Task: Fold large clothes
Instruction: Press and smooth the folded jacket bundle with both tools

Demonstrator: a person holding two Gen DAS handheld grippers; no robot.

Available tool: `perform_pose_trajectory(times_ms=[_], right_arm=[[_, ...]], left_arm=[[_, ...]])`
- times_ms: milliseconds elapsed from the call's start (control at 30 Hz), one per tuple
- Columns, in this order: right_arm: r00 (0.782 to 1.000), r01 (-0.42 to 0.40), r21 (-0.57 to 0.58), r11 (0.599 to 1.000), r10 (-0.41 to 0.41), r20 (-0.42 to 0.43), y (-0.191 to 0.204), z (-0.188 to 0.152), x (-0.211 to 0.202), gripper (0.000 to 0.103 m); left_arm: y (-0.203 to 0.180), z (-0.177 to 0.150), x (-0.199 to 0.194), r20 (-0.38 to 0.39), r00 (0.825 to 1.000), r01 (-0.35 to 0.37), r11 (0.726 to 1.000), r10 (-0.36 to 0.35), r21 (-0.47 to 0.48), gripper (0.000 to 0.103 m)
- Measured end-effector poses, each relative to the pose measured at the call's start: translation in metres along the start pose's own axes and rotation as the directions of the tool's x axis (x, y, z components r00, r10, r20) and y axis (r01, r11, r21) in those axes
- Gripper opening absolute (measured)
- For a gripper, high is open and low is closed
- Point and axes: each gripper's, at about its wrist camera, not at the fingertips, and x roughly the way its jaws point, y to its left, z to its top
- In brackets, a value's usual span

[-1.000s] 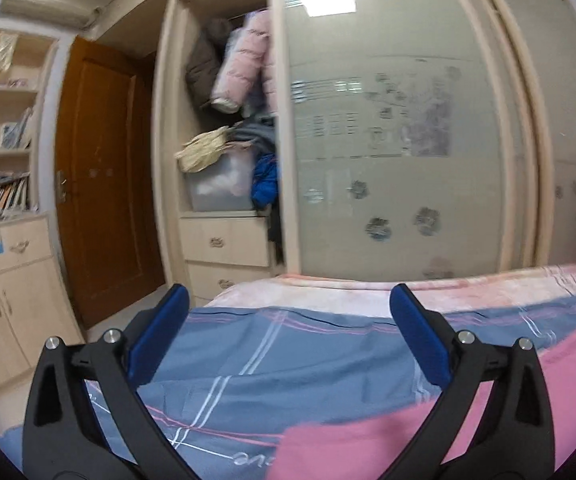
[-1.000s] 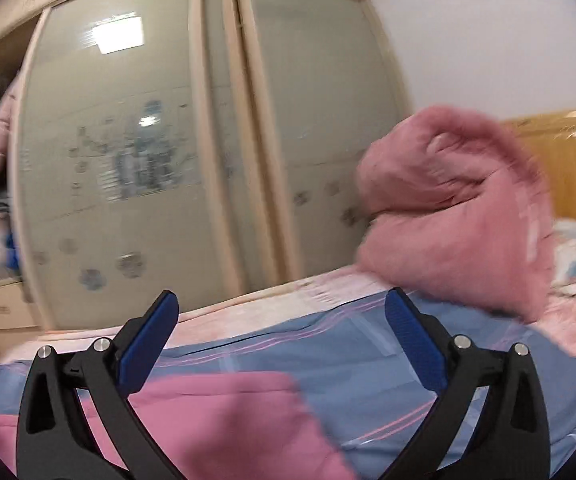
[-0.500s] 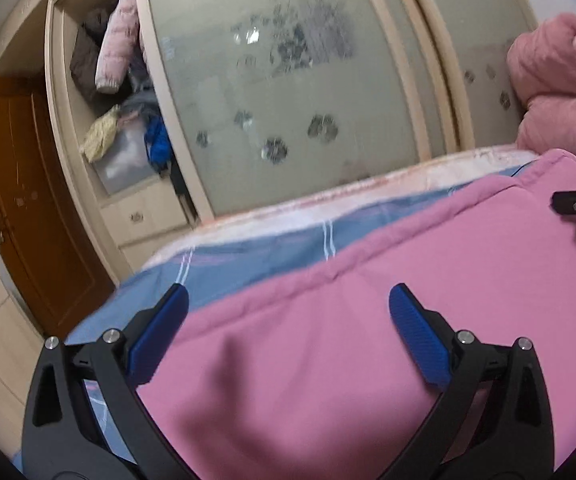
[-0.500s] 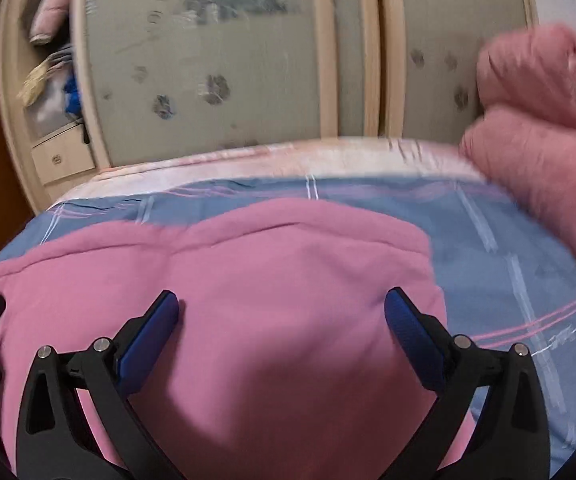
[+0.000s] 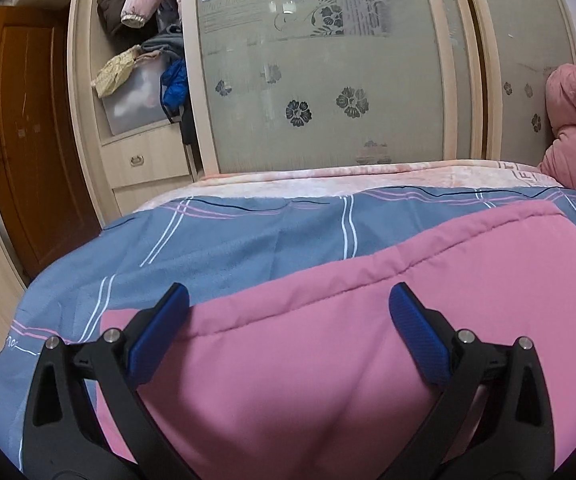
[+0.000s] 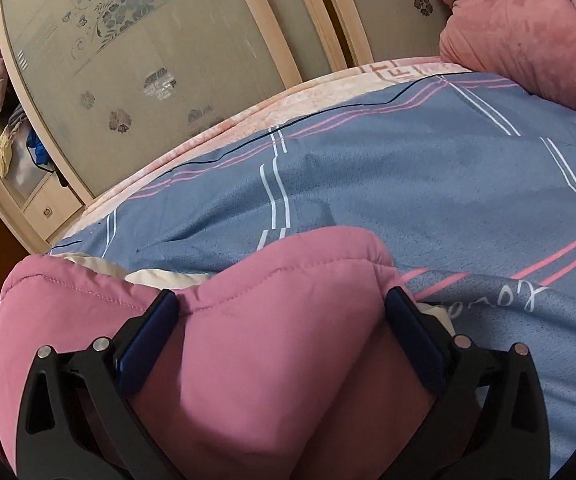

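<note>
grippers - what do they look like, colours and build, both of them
The left gripper and right gripper look alike: matte black plastic fingers with triangular cut-outs, silver screw heads near the joints, and ribbed blue pads on the inner faces. No cables, markings or sleeves show in either view.

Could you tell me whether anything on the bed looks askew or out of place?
Yes: in the right wrist view the pink garment is bunched into a hump between the open right hand-held gripper's fingers, and a cream lining peeks out at its far edge. The blue sheet beyond it lies fairly smooth.
</note>
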Motion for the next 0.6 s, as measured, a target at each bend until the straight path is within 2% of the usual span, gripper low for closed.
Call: perform_pose_trajectory(times_ms=[133, 200, 233, 300, 367, 433, 533, 600], right_arm=[[1.000, 0.008, 0.005, 1.000, -0.008, 0.026, -0.004, 0.002, -0.013, 0.102], [0.988, -0.018, 0.016, 1.000, 0.015, 0.152, -0.006, 0.002, -0.045, 0.102], [0.968, -0.028, 0.027, 0.999, 0.020, 0.249, -0.009, 0.000, -0.074, 0.102], [0.932, -0.058, 0.052, 0.997, 0.035, 0.361, -0.019, -0.013, -0.127, 0.102], [0.921, -0.130, 0.046, 0.990, 0.104, 0.376, -0.035, -0.035, -0.176, 0.102], [0.918, -0.153, 0.028, 0.988, 0.132, 0.374, -0.050, -0.061, -0.212, 0.102], [0.926, -0.122, 0.022, 0.992, 0.106, 0.363, -0.080, -0.112, -0.266, 0.102], [0.934, -0.085, 0.043, 0.995, 0.064, 0.352, -0.094, -0.140, -0.293, 0.102]], left_arm=[[-0.001, -0.002, -0.006, 0.000, 1.000, -0.027, 1.000, 0.027, 0.008, 0.101], [-0.002, -0.002, -0.016, 0.007, 0.999, -0.053, 0.998, 0.053, 0.018, 0.101], [0.000, -0.001, -0.024, 0.022, 0.999, -0.050, 0.999, 0.050, 0.019, 0.101], [0.011, 0.000, -0.061, 0.105, 0.993, -0.057, 0.998, 0.057, -0.006, 0.101], [0.027, -0.006, -0.109, 0.187, 0.981, -0.036, 0.998, 0.046, -0.053, 0.101], [0.042, -0.019, -0.151, 0.223, 0.974, -0.012, 0.997, 0.030, -0.081, 0.101], [0.065, -0.062, -0.221, 0.226, 0.974, 0.004, 0.993, 0.022, -0.117, 0.101], [0.072, -0.084, -0.250, 0.223, 0.975, 0.009, 0.991, 0.021, -0.134, 0.101]])
